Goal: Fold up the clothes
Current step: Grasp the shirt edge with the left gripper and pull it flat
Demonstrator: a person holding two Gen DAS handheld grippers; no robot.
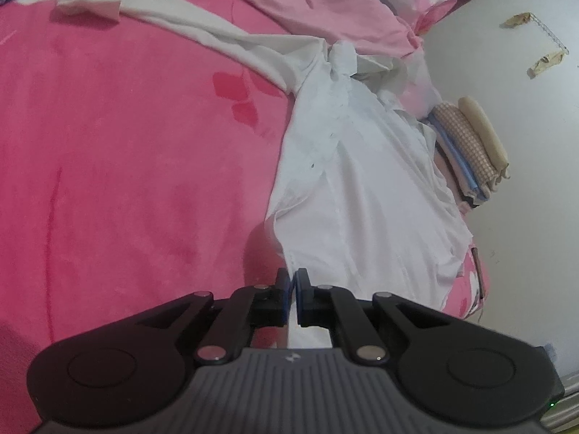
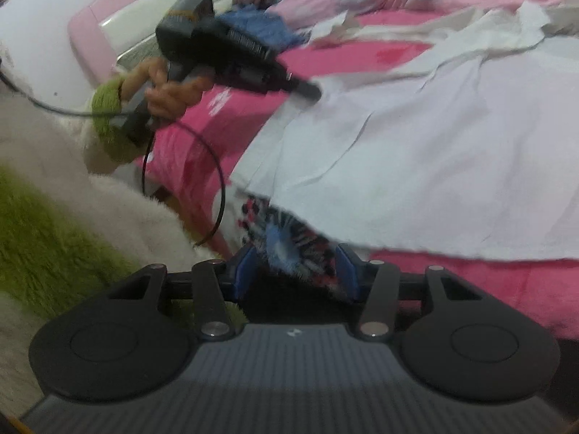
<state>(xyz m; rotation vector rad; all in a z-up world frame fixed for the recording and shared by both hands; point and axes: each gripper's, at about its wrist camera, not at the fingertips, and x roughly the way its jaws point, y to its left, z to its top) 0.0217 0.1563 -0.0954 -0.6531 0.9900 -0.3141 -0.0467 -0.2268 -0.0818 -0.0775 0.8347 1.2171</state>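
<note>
White button-up shirt (image 1: pixel 362 188) spread on the bright pink fleece bedspread (image 1: pixel 126 162).
Left gripper (image 1: pixel 292 282) pinches the shirt's hem edge, jaws pressed together; right gripper (image 2: pixel 295 264) hangs spread at the bed's edge below the shirt.

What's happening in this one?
A person with tongs in each hand is folding a white shirt spread on a pink bed. The left tongs are shut on the shirt's edge. The right tongs are open near its hem, holding nothing. A stack of folded clothes sits at the bed's edge.
</note>
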